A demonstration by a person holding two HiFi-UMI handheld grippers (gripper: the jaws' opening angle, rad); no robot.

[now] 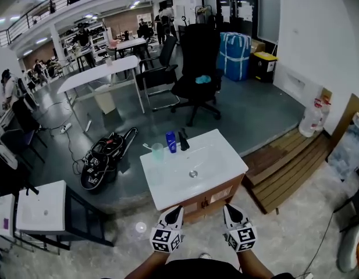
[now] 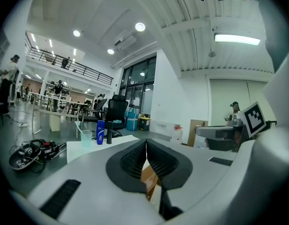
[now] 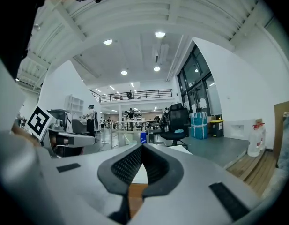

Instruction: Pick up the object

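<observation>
sink basin: we find it just ahead of both claws, sunk into the white counter point(image 1: 167, 186) of a small wooden cabinet point(image 1: 209, 201); its bowl is bare white around the drain point(image 1: 193, 173).
cup: a pale green see-through cup point(image 1: 157, 151) stands upright at the counter's far edge, past the basin and straight ahead of the left claw; a thin white stick leans out of it, and we cannot tell what the stick is.
bin: far beyond the counter, ahead and to the right of the right claw, we see a black bin point(image 1: 264, 65) with its yellow lid down, just beside a blue wrapped bundle point(image 1: 234, 55).
object to pick up: we cannot tell which thing is meant. the cup, a blue bottle point(image 1: 171, 142) and a slim black thing point(image 1: 182, 140) stand in a row at the far edge. the bottle is just right of the cup, and the black thing is just right of the bottle. all three are ahead of the left claw, ahead and left of the right claw, and well apart from both, with the basin between.
left claw: the left claw point(image 1: 174, 211) hangs just short of the counter's near edge, its jaws pressed together with nothing between them, touching nothing.
right claw: the right claw point(image 1: 228, 209) hangs beside the left one, level with it, its jaws likewise together and empty.
</observation>
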